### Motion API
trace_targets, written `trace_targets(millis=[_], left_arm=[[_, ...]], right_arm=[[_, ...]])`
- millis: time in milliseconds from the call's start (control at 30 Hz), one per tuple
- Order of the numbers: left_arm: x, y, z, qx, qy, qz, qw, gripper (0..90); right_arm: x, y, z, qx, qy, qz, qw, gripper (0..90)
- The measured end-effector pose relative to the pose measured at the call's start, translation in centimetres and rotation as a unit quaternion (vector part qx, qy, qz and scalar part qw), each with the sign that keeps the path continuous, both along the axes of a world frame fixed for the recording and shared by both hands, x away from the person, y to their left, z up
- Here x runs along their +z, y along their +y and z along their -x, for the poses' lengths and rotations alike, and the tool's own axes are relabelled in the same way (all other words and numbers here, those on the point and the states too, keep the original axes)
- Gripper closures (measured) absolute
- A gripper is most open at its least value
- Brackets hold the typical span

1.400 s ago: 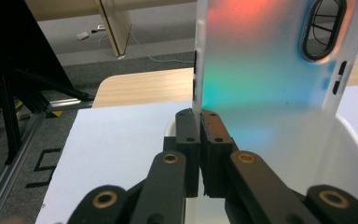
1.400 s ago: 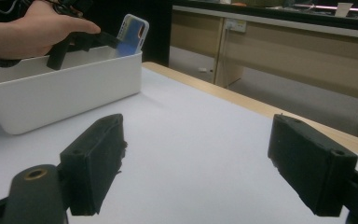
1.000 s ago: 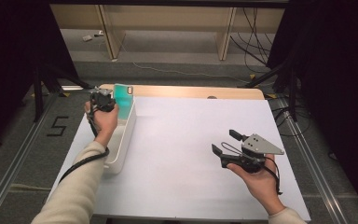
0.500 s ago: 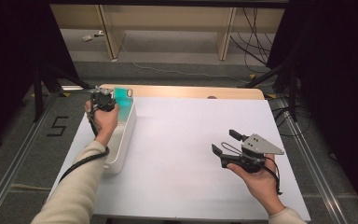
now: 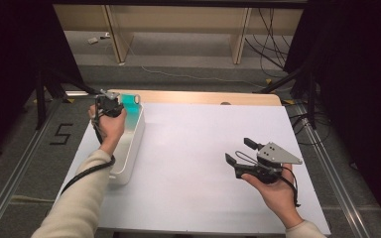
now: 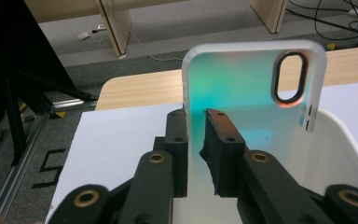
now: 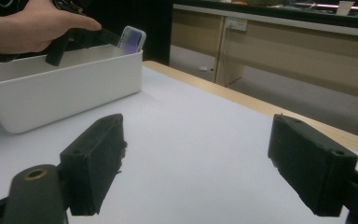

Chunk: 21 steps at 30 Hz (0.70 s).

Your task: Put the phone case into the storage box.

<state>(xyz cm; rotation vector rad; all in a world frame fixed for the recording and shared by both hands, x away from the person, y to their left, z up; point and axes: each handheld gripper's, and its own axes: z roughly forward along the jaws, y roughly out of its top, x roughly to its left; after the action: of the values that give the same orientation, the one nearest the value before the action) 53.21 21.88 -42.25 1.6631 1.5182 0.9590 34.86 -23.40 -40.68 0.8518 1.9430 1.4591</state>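
Note:
A translucent teal phone case (image 6: pixel 242 88) with an oval camera hole stands upright over the far end of a white bin (image 6: pixel 342 140). My left gripper (image 6: pixel 196 119) is shut on the case's left edge. In the high view the left gripper (image 5: pixel 119 101) holds the phone case (image 5: pixel 130 101) above the bin (image 5: pixel 129 148) at the table's left. My right gripper (image 5: pixel 239 150) hovers low over the right side of the table, open and holding nothing. The right gripper view shows its own jaws (image 7: pixel 200 163) wide apart, with the bin (image 7: pixel 65 93) and the case (image 7: pixel 133 39) beyond.
A white sheet covers the table (image 5: pixel 193 144), with a wooden strip (image 5: pixel 203 97) along the far edge. Shelving legs and cables lie on the floor behind. A metal rail (image 5: pixel 10 178) runs along the left side, and dark frames stand at both sides.
The left gripper has dipped the phone case slightly lower over the far end of the bin. The right gripper has stayed where it was, still open.

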Motion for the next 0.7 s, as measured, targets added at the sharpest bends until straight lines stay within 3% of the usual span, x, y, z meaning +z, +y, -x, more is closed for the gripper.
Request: trace_targets(millis=[67, 100, 533, 600, 700], left_arm=[[0.2, 0.1, 0.3, 0.003, -0.007, 0.005, 1.0000, 72.3], [0.4, 0.1, 0.5, 0.006, -0.005, 0.012, 0.9999, 71.4], [2.3, 0.5, 2.1, -0.021, -0.022, 0.041, 0.9987, 57.6], [2.5, 0.6, 2.4, -0.028, -0.015, 0.049, 0.9983, 55.1], [2.8, 0.8, 3.2, -0.025, -0.025, 0.065, 0.9973, 50.9]], right_arm=[[0.0, 0.0, 0.1, 0.000, 0.011, -0.002, 0.9999, 19.6], [0.0, 0.0, 0.0, -0.001, 0.000, 0.000, 1.0000, 19.7], [-0.1, 0.0, -0.1, 0.002, -0.002, -0.005, 1.0000, 19.6], [-0.1, 0.0, -0.1, 0.002, -0.002, -0.004, 1.0000, 19.6], [-0.1, 0.0, -0.1, 0.000, -0.002, -0.005, 1.0000, 19.6]])
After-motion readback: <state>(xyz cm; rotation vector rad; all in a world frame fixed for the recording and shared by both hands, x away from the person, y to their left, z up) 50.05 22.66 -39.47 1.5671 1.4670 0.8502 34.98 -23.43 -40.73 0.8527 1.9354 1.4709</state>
